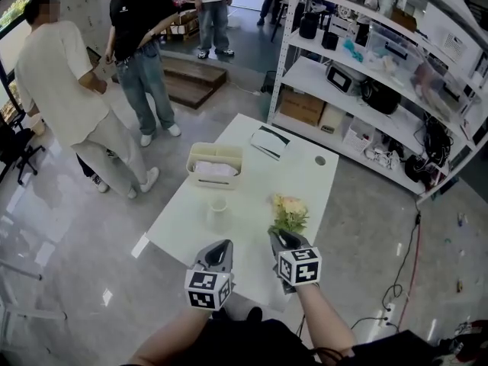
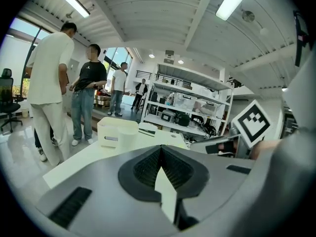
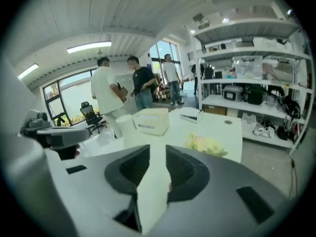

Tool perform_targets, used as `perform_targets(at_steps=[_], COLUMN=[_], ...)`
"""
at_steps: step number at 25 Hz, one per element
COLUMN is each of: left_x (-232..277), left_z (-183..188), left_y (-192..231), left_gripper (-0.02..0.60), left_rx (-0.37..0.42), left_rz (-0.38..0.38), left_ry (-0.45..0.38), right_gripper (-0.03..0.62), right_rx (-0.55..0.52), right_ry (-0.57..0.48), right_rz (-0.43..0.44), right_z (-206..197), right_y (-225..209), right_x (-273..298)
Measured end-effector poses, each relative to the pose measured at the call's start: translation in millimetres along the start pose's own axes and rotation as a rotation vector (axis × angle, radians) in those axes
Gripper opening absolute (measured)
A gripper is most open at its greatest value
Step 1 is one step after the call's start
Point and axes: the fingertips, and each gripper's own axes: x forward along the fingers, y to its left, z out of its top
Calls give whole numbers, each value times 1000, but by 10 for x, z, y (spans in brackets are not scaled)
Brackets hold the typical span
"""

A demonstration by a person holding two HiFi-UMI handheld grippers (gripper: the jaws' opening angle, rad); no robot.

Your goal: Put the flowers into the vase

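Reaching stage: pickup in hand, by my reading; flowers not yet gripped.
Left gripper (image 1: 219, 248): lower centre, jaws clenched together, empty.
Vase (image 1: 218, 210): white cup upright on the table (image 1: 305, 175), mid-frame.
Flowers (image 1: 289, 212): lying right of the vase, apart from it.
Right gripper (image 1: 280, 241): just below the flowers, jaws slightly parted, nothing between.
Next move: likely straddle the stems, then clamp.
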Motion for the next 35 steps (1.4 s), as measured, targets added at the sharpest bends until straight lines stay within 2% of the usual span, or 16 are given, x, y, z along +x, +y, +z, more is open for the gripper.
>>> perform_targets(at_steps=[1, 5, 9, 18, 22, 26, 35], left_x=[4, 12, 24, 30, 22, 0, 45], left_z=[-12, -6, -13, -25, -108, -159, -189], left_y=[10, 27, 31, 72, 140, 177, 251], left_gripper=[6, 6, 6, 6, 6, 6, 6], left_rx=[-4, -6, -20, -20, -25, -30, -31], left_rz=[-2, -7, -16, -17, -9, 1, 18], left_ry=[3, 8, 11, 27, 44, 61, 75], right_gripper=[127, 184, 190, 190, 184, 161, 81], right_rx=[21, 148, 253, 365, 434, 455, 480], right_ry=[61, 317, 510, 774, 836, 888, 922], right_rz=[0, 0, 4, -7, -12, -32, -17], right_z=[-136, -558, -795, -1197, -1380, -1471, -1501], right_y=[-130, -685, -1027, -1182, -1218, -1265, -1212], right_x=[84, 356, 531, 831, 917, 942, 1044])
